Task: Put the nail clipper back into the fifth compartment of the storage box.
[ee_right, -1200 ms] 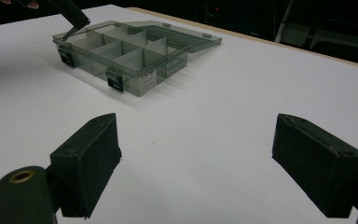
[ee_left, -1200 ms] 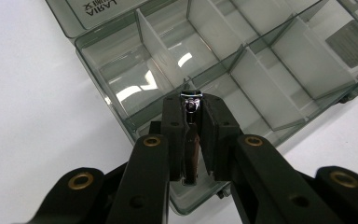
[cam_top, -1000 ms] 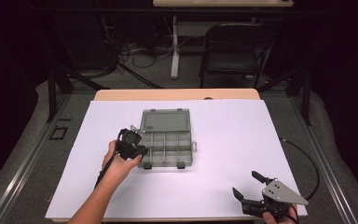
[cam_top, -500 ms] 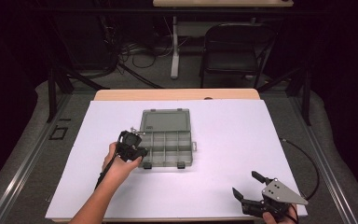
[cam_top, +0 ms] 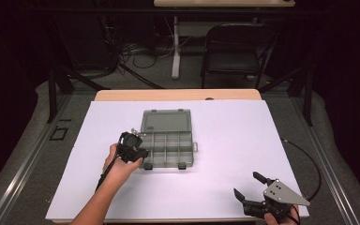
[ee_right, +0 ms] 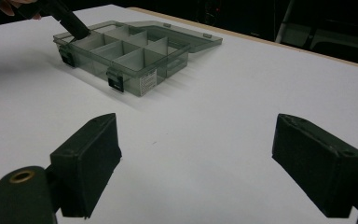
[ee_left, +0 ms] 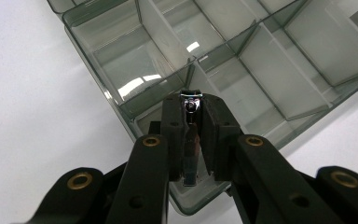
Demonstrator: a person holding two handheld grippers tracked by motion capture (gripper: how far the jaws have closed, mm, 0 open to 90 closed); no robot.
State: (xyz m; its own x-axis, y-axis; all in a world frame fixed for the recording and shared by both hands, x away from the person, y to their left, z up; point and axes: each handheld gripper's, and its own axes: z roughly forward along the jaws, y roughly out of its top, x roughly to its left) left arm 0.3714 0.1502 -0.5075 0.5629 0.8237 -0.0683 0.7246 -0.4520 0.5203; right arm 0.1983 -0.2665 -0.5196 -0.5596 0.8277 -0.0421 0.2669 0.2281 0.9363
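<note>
A smoky clear compartment box lies open mid-table, its lid folded flat behind it and its cells bare. My left gripper hovers over the box's near left corner. In the left gripper view it is shut on a small shiny metal piece, thin like a nail clipper seen edge-on, above a corner cell of the box. My right gripper rests near the table's front right edge, jaws wide apart and nothing between them. From there the box lies far off, the left gripper dipping into it.
A white sheet covers the table, with a wooden strip along the far edge. A black cable runs off the right side. A folding chair and a desk leg stand behind the table.
</note>
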